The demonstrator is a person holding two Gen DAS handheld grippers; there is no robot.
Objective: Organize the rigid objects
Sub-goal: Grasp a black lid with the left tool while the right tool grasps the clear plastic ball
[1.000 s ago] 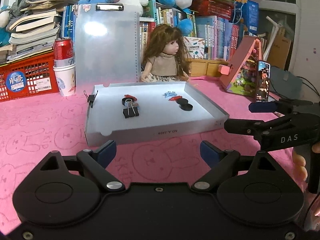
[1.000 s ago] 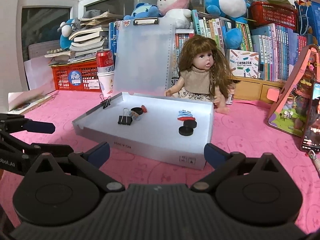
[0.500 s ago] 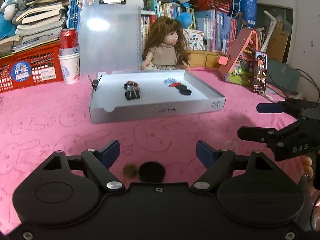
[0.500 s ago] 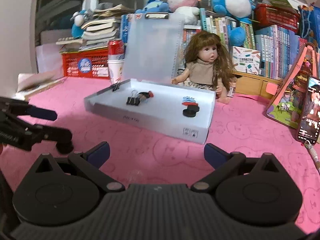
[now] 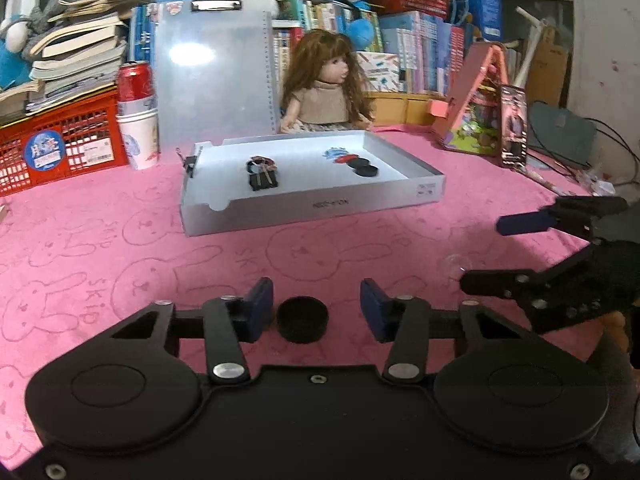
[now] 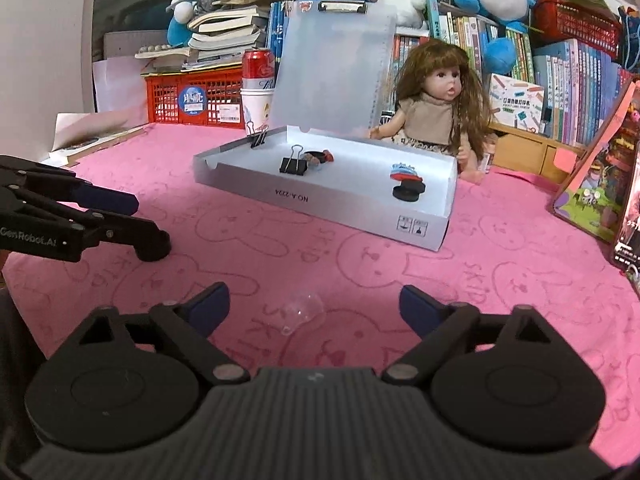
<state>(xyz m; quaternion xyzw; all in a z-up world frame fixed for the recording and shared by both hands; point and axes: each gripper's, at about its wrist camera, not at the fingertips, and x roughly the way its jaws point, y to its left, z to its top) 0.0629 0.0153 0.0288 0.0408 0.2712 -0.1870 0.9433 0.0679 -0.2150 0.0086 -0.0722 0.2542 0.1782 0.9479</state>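
A black round disc lies on the pink cloth between the open fingers of my left gripper, not gripped. A small clear object lies on the cloth between the open fingers of my right gripper; it also shows in the left wrist view. A white shallow box stands further back. It holds a black binder clip, black discs and small coloured pieces. Another binder clip is clamped on its far left rim.
A doll sits behind the box beside an upright clear clipboard. A red can on paper cups and a red crate stand at the left. A pink toy house and a phone stand at the right.
Both grippers have pulled back from the box and dropped toward the cloth. The black disc has come between the left fingers, which have narrowed. The clear object has come between the right fingers.
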